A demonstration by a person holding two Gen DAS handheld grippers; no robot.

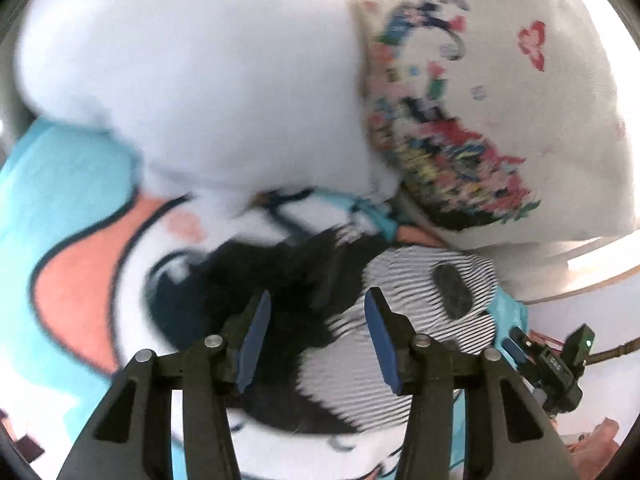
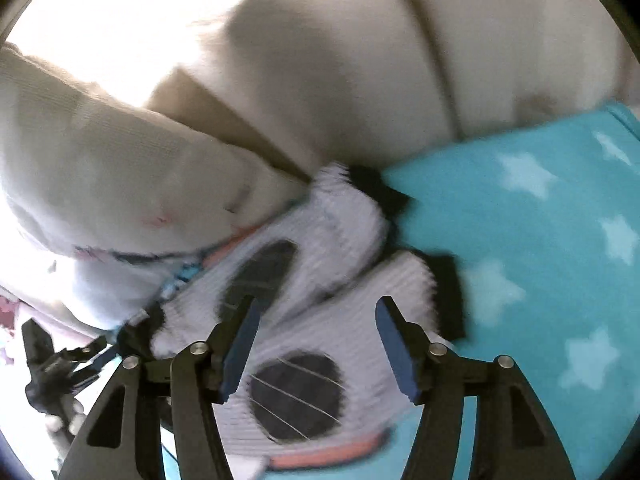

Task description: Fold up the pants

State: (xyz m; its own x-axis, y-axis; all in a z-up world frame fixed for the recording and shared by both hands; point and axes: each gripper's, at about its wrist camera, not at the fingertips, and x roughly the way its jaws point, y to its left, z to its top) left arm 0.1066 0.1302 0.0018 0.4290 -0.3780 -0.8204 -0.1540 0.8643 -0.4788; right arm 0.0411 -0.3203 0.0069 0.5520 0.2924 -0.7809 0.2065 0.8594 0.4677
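Folding status: striped grey-and-white knit pants with dark oval patches (image 2: 320, 320) lie bunched, doubled over on turquoise star-print blanket (image 2: 520, 240).
Left claw (image 1: 316, 332): released, empty.
Right claw (image 2: 316, 344): released, empty.
Remaining: likely smoothing.

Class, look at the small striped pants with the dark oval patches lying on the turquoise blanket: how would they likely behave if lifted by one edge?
The striped pants would probably droop, since they already lie creased and bunched. They look thin and small, so likely light. On the fuzzy-looking turquoise blanket they may drag rather than slide.
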